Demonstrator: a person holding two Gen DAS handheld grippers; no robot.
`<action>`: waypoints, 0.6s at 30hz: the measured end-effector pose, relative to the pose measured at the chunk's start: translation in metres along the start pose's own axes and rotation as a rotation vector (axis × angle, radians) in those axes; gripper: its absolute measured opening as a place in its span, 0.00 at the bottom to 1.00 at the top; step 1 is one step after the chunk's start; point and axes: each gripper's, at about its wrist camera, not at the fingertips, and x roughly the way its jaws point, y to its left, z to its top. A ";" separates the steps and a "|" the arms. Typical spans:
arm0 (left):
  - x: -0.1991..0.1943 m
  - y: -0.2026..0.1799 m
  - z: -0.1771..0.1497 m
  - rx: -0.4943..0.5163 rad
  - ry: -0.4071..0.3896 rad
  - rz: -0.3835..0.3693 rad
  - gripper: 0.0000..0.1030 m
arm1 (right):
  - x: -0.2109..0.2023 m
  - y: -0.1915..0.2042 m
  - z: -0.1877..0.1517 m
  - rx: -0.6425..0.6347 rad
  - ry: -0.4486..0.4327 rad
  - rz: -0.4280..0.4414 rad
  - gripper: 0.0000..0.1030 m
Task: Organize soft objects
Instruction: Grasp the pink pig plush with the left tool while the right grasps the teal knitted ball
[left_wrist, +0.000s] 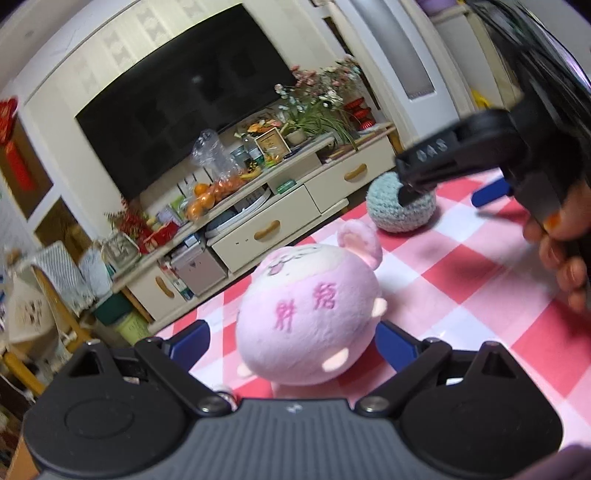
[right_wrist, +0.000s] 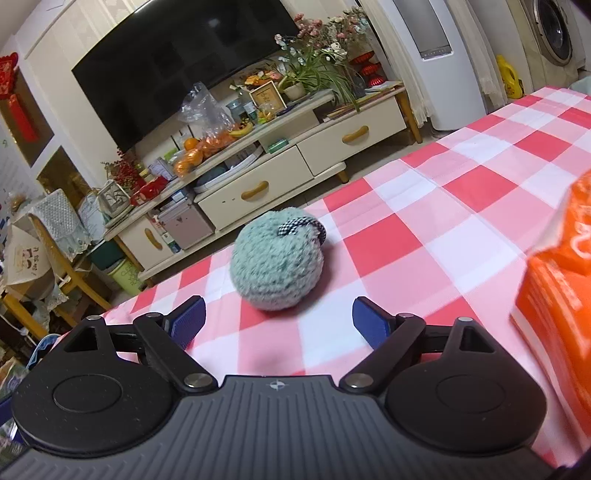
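Lying between the blue pads of the left gripper (left_wrist: 291, 341), a pink plush toy (left_wrist: 308, 314) rests on the red-and-white checked tablecloth (left_wrist: 461, 280), the pads spread wide on either side of it; whether they touch its fur cannot be told. Ahead of the right gripper (right_wrist: 279, 321), whose pads also stand wide apart, a teal fuzzy ball (right_wrist: 277, 260) sits on the same cloth just beyond the fingertips, untouched. From the left wrist view, the right gripper comes in from the upper right, gripped by a hand (left_wrist: 561, 254) at the frame's edge, its black body angled down over the ball. The plush is round, with one pink ear, small pale feet and pink stitched characters on its belly. The ball carries a black-and-white checked loop (right_wrist: 303, 225) on top. An orange package (right_wrist: 557, 291) stands at the right, beside the right gripper.
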 end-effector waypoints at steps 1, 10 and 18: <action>0.003 -0.003 0.001 0.018 0.000 0.006 0.93 | 0.002 0.000 0.001 -0.002 0.004 0.000 1.00; 0.019 -0.007 0.003 0.056 0.018 0.009 0.97 | 0.010 0.019 0.004 -0.164 -0.032 -0.017 1.00; 0.035 -0.004 0.001 0.034 0.046 -0.013 0.97 | 0.025 0.020 0.007 -0.219 -0.001 -0.059 1.00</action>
